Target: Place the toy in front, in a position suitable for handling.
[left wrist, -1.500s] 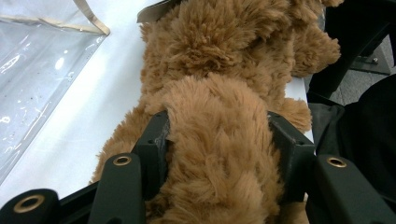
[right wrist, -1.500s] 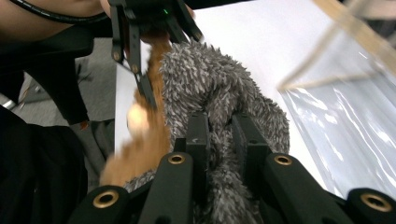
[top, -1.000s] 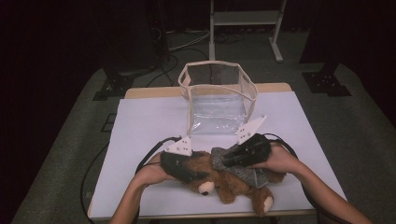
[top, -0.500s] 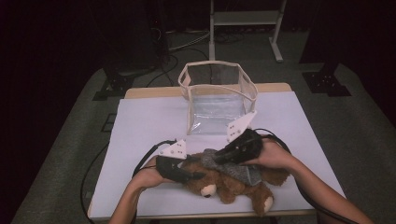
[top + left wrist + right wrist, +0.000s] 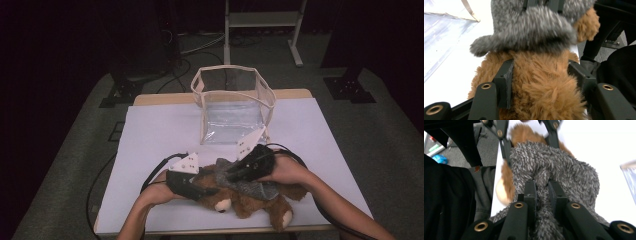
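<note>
A brown teddy bear (image 5: 265,210) lies on its back near the table's front edge, with a grey fuzzy garment (image 5: 252,189) across its middle. My left gripper (image 5: 210,191) comes in from the left and is shut on the bear's brown fur (image 5: 541,87); its jaws have just been opening a little, and the fur still fills the gap between the pads. The grey garment (image 5: 529,30) bunches just beyond them. My right gripper (image 5: 229,176) reaches in from the right. In the right gripper view it (image 5: 541,191) pinches a fold of the garment (image 5: 566,167), shut on it.
A clear plastic bag (image 5: 232,107) with beige trim stands open at the back middle of the white table (image 5: 150,135). Cables trail off the front left. Dark floor and a metal stand's legs (image 5: 262,20) lie beyond the table.
My right gripper has shifted a little to the left, dragging the grey garment along the bear. The left hand has stayed in place on the bear.
</note>
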Demonstrator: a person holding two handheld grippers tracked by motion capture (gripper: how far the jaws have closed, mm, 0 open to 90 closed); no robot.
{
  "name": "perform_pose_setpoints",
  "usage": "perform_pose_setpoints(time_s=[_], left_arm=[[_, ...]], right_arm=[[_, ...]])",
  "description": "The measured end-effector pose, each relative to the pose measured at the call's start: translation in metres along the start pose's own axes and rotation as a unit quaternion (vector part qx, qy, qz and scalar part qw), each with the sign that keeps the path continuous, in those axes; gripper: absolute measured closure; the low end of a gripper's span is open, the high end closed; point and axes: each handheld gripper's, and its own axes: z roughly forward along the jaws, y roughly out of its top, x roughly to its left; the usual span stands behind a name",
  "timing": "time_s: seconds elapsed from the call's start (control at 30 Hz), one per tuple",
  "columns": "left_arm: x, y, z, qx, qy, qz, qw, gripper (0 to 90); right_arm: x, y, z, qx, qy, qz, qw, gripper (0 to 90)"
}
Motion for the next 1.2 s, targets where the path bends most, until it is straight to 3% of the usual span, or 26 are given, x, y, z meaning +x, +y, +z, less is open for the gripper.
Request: perform_pose_setpoints(time_s=[0.1, 0.23, 0.47, 0.57, 0.8, 0.97, 1.2], left_arm=[[0.0, 0.002, 0.001, 0.002, -0.001, 0.001, 1.0, 44.9], [0.0, 0.003, 0.001, 0.01, 0.0, 0.003, 0.9999, 45.0], [0.0, 0.003, 0.001, 0.011, 0.001, 0.006, 0.9999, 44.3], [-0.001, 0.0, 0.0, 0.011, 0.001, 0.007, 0.9999, 44.5], [-0.001, 0.001, 0.0, 0.01, 0.001, 0.006, 0.9999, 44.4], [-0.001, 0.002, 0.001, 0.011, -0.001, 0.008, 0.9999, 44.2], [0.0, 0.001, -0.001, 0.011, -0.003, 0.006, 0.9999, 44.2]], right_arm=[[-0.001, -0.009, -0.01, -0.01, -0.003, 0.011, 0.9999, 78.1], [0.001, -0.002, -0.012, -0.011, -0.006, 0.002, 0.9999, 78.0], [0.002, 0.027, 0.011, -0.023, 0.007, -0.022, 0.9995, 77.9], [0.002, 0.029, 0.016, -0.019, 0.012, -0.026, 0.9994, 78.0], [0.005, 0.001, -0.002, -0.01, 0.006, -0.006, 0.9999, 77.9], [0.008, -0.019, -0.016, -0.031, 0.004, 0.011, 0.9995, 78.0], [0.016, -0.032, -0.026, -0.048, 0.001, 0.01, 0.9988, 77.9]])
